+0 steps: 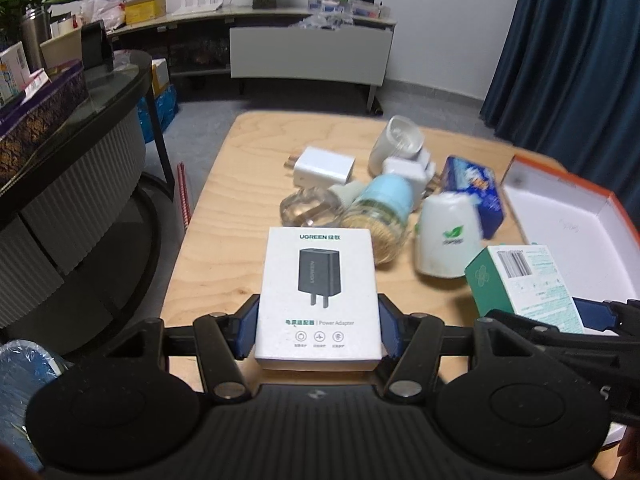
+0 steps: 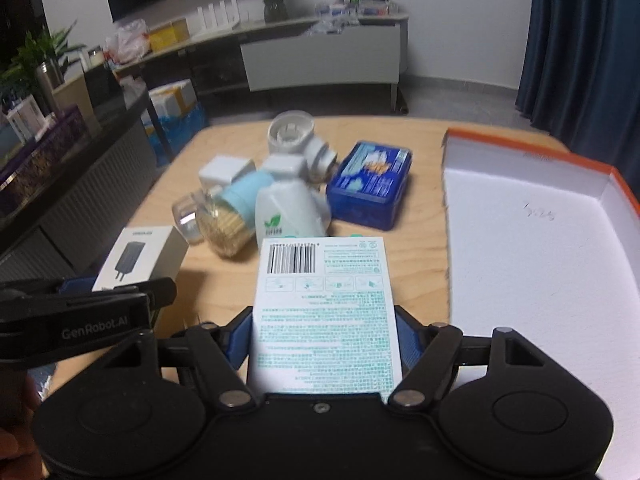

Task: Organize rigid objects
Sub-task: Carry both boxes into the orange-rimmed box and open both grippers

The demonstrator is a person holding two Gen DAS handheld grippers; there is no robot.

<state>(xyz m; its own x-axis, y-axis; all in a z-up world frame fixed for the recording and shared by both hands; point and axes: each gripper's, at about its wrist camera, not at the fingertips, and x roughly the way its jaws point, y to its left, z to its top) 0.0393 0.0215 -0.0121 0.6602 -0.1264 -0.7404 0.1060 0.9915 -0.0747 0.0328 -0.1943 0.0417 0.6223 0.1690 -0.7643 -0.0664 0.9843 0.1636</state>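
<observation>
Clutter sits mid-table [image 1: 224, 200]: a white charger [image 1: 325, 167], a white plug-in device [image 2: 291, 136], a jar [image 1: 382, 216] lying on its side with pale sticks showing through its glass, a white bottle [image 1: 446, 236] with a green leaf mark, and a blue tin [image 2: 370, 184], lid on. At the right edge of the table lies an open orange-rimmed box [image 2: 532, 152], its white inside holding nothing but a faint scribble. The left gripper [image 1: 319, 326] is clamped on a white adapter box [image 1: 318, 292], blue pads pressed to both long sides, the box held over the near edge of the table. The right gripper [image 2: 325, 342] has its pads against the sides of a green-and-white carton [image 2: 324, 312], barcode face up, held just left of the open box. Both cartons are closed, so their contents cannot be told. In the left wrist view the green carton pokes over the open box's near corner.
</observation>
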